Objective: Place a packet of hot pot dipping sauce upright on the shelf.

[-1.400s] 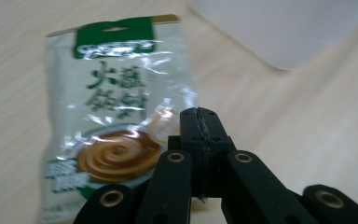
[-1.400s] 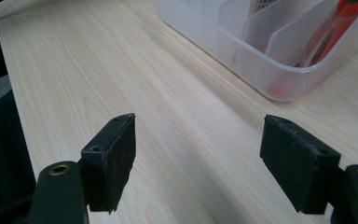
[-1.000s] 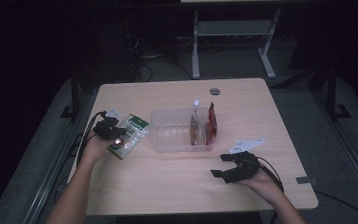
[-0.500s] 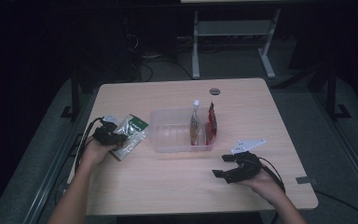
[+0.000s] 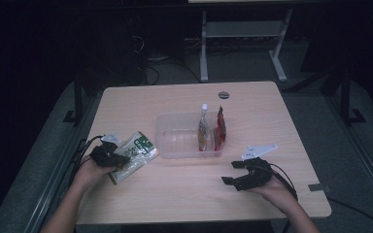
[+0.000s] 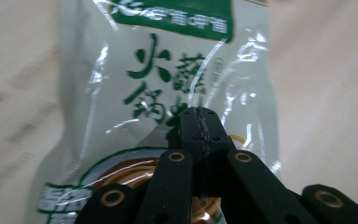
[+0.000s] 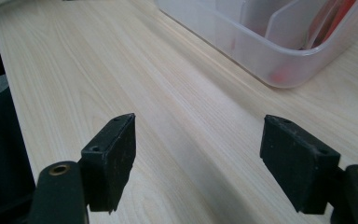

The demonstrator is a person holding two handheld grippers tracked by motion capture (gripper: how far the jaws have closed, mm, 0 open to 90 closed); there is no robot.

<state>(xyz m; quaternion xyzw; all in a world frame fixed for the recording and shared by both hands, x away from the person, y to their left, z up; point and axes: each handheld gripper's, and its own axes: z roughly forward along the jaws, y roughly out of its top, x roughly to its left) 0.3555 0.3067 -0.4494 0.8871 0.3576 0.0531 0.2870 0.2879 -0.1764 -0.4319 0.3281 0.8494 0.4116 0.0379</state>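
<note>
Left gripper [image 6: 199, 122], jaws clamped on the pouch [image 5: 132, 156] near the table's [image 5: 184, 204] left edge: light, soft, slippery film; best pinched at a sealed edge. Right gripper [image 7: 198, 163]: jaws apart.

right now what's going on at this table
A person works with two handheld grippers. The left gripper has its jaws closed on a green-and-white snack packet left of the clear plastic bin, which already holds two pouches at its right end. The right gripper rests open and empty near the table's front edge.
</note>
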